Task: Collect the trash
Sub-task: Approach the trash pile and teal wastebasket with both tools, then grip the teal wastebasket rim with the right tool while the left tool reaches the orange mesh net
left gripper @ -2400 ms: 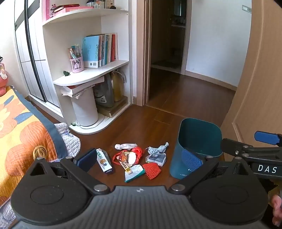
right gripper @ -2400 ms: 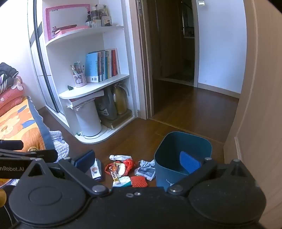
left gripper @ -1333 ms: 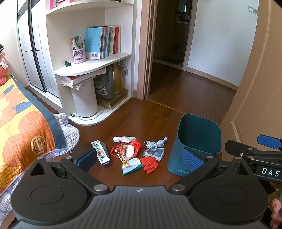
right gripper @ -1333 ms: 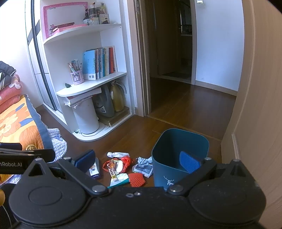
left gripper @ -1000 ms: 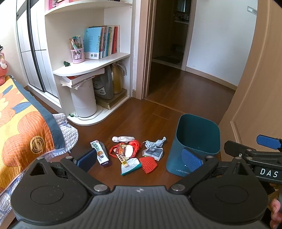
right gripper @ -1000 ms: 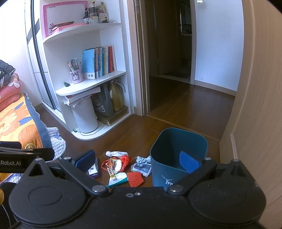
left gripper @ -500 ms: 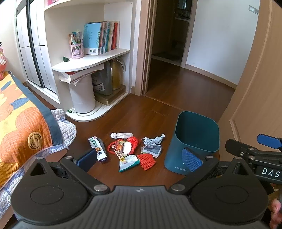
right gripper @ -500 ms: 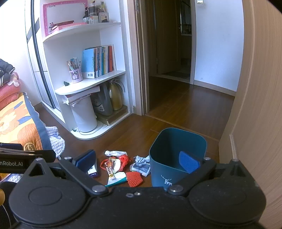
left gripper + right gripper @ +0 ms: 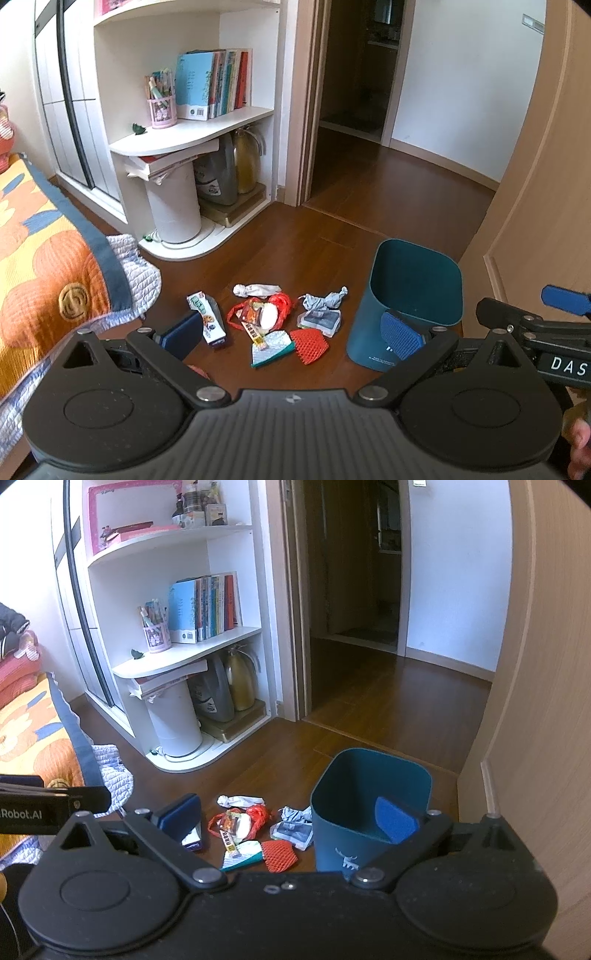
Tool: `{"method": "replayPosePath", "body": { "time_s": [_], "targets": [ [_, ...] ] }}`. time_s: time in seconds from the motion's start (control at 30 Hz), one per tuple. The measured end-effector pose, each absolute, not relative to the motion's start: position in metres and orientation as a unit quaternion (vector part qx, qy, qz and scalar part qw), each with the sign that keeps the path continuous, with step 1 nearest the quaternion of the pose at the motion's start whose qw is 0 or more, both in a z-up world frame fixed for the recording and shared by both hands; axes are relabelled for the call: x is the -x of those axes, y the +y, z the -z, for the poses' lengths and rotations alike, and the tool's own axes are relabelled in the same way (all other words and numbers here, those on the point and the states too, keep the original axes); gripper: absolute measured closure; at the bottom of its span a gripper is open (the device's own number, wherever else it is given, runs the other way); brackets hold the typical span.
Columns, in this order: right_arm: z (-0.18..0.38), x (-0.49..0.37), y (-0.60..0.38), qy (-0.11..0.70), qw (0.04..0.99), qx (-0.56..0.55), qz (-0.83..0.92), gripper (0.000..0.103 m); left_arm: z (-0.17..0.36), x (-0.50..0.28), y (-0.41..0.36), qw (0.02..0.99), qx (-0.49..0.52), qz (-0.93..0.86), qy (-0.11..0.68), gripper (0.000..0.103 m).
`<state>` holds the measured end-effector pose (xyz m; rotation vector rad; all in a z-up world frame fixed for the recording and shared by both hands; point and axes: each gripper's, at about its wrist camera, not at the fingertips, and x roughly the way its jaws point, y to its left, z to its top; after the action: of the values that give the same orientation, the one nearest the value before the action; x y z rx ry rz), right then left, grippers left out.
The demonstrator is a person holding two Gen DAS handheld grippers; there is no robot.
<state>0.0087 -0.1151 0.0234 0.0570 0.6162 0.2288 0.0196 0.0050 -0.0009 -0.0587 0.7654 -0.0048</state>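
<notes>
Left claw: left gripper (image 9: 291, 334) hangs above the floor with its blue pads spread wide, pinching nothing.
Right claw: right gripper (image 9: 290, 819) likewise spread and empty; it also shows at the right edge of the left view.
Trash: a loose heap on the wood floor (image 9: 295, 240), just left of the bin, between the bin and the bed.
Heap, left to right: small carton (image 9: 206, 320), twisted white wrapper (image 9: 256, 290), red bag (image 9: 264, 314), crumpled grey tissue (image 9: 325, 300), clear packet (image 9: 319, 321), red net (image 9: 309, 345), teal-edged wrapper (image 9: 271, 349).
Bin: teal bin (image 9: 412, 306), upright, open top; nothing can be seen inside it.
Change: against the view from 2.4 seconds ago the shelf and books sit lower in the left picture and the heap lies a little farther up from the claw; both claws were just as wide then, and no trash has shifted.
Writing: "DAS" on the right claw's arm; "Robot.AI" on the left claw's arm in the right view; a white deer mark (image 9: 346, 861) on the bin.
Surroundings: white shelf (image 9: 192, 129) with books (image 9: 212, 85), orange quilt (image 9: 40, 266) at left.
</notes>
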Motion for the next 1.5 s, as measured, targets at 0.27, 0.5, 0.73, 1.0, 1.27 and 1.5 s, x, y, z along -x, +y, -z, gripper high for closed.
{"method": "replayPosePath", "body": {
  "time_s": [0.27, 0.5, 0.73, 1.0, 1.27, 1.5],
  "targets": [
    [-0.015, -0.041, -0.113, 0.291, 0.950, -0.012, -0.113, 0.002, 0.017, -0.065, 0.006, 0.927, 0.028, 0.006, 0.375, 0.000],
    [0.005, -0.094, -0.110, 0.314, 0.943, -0.018, -0.113, 0.002, 0.043, -0.119, 0.001, 0.918, 0.033, 0.017, 0.395, 0.000],
    [0.035, -0.151, -0.141, 0.343, 0.936, -0.061, -0.046, 0.002, 0.070, -0.176, -0.003, 0.913, 0.024, 0.007, 0.407, 0.000],
    [0.089, -0.219, -0.201, 0.408, 0.911, -0.053, 0.031, 0.002, 0.118, -0.232, 0.014, 0.898, 0.013, -0.020, 0.440, 0.000],
    [0.170, -0.272, -0.225, 0.516, 0.851, -0.054, 0.077, 0.022, 0.162, -0.276, 0.032, 0.888, -0.010, -0.043, 0.458, 0.000],
    [0.225, -0.287, -0.219, 0.571, 0.815, -0.041, 0.091, 0.055, 0.205, -0.297, 0.031, 0.869, -0.042, -0.028, 0.492, 0.000]
  ]
}}
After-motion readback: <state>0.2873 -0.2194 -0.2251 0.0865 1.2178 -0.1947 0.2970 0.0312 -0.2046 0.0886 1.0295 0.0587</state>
